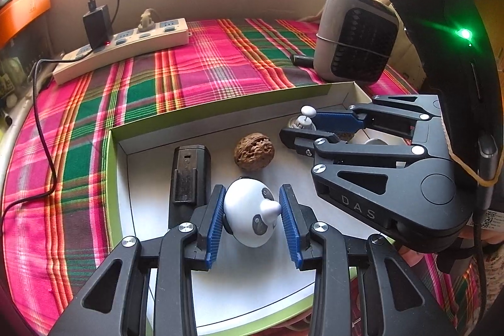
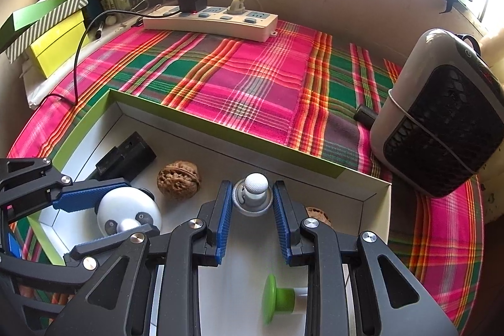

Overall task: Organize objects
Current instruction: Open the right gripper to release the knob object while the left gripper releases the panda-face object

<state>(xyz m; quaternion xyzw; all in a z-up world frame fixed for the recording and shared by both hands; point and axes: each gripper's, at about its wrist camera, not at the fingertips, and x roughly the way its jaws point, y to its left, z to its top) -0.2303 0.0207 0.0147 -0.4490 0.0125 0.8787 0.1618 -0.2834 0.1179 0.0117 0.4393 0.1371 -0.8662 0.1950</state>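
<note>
Starting with the left wrist view: the left gripper [image 1: 252,218] stands with its blue pads either side of a white panda toy [image 1: 250,211]. The left pad touches the toy; at the right pad only the toy's white knob comes close, and contact there is hard to judge. The toy sits on the floor of a green-edged box [image 1: 220,106]. At 12 o'clock of the toy, a walnut [image 1: 254,151]; at 10 o'clock, a black block [image 1: 189,175], its near end hidden behind the gripper's linkage. At 2 o'clock, the right gripper [image 1: 318,128] reaches in sideways, a small white ball-topped piece [image 1: 307,115] at its tips, mostly covered. Outside the box, on the plaid cloth [image 1: 204,65]: power strip [image 1: 123,46] at 11 o'clock, grey heater [image 1: 356,37] at 1 o'clock.

Right wrist view: the right gripper [image 2: 252,210] has its fingers apart, flanking the ball-topped piece [image 2: 253,192] with slim gaps on both sides; no grip shown. Just behind the right finger, a second walnut [image 2: 319,214], largely hidden. At 6 o'clock, a green knob [image 2: 277,298], its white stem cut off by the finger. At 9 o'clock, the left gripper [image 2: 104,219] around the panda toy [image 2: 127,213]; first walnut [image 2: 179,180] at 10 o'clock, black block [image 2: 126,158] beyond. Box wall [image 2: 220,128], power strip [image 2: 211,21], heater [image 2: 441,115].
</note>
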